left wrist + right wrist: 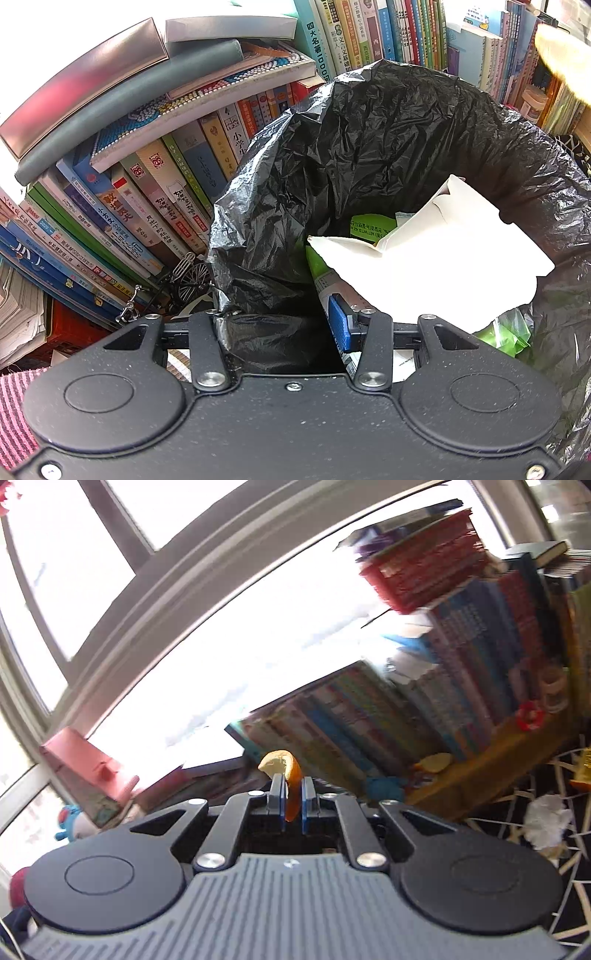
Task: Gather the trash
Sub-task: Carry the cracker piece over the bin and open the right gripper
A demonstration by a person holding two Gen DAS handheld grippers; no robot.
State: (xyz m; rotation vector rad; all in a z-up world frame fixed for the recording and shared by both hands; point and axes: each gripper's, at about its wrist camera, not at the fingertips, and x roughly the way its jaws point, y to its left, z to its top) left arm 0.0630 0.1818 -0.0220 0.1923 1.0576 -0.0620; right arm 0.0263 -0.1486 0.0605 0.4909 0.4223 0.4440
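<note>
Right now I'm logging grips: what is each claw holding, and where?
Right claw: orange peel, pinched at its lower end. Left claw: black trash bag, gripped at its rim.

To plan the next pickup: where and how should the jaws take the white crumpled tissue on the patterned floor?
Grip the tissue across its raised, crumpled middle, coming from above with open jaws. It lies loose and low on the floor, with no firm edge to catch from the side, and its soft folds should pinch together easily.

You're in a home study or bedroom corner. Rows of children's books point(155, 206) crowd a wooden shelf point(491, 764) beside a bright window point(110, 572), with a plush toy point(72, 823) nearby.
</note>
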